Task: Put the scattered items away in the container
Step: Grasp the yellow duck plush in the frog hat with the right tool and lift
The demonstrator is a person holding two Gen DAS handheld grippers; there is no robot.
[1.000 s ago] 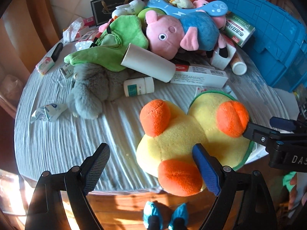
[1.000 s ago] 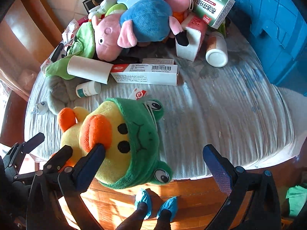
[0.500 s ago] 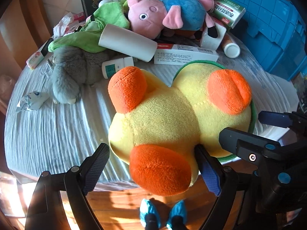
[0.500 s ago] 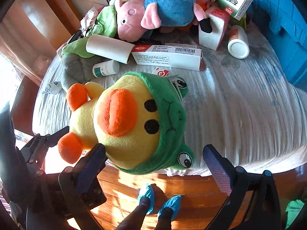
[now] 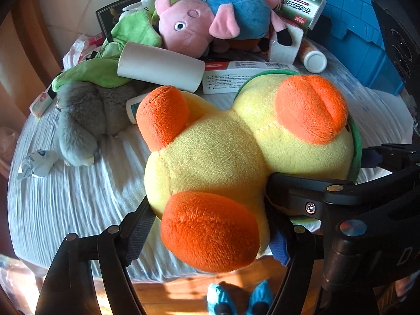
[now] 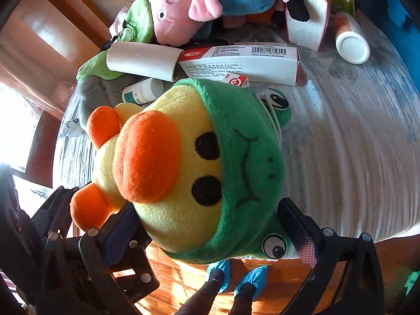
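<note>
**Two tools on one duck at the worktop's near edge**

Closing the left tool (image 5: 210, 231) on the lower body of the duck (image 5: 223, 157): one pad pressed into the yellow plush, the other half hidden behind an orange foot. Holding the right tool (image 6: 210, 225) wide around the hooded head, one pad touching the cheek, the other just beside the green hood, no squeeze visible. Lying at the near edge of the worktop (image 6: 354, 144), head out past the rim, over wooden floor. Plenty of bare striped cloth right of the head; another bare patch left of the body. Crowded along the far side: pig (image 5: 210, 18), white tube (image 5: 160, 65), long box (image 6: 244, 60), bottle (image 6: 351, 39). Blue bin (image 5: 354, 13) at the far right edge, beyond the clutter.
</note>
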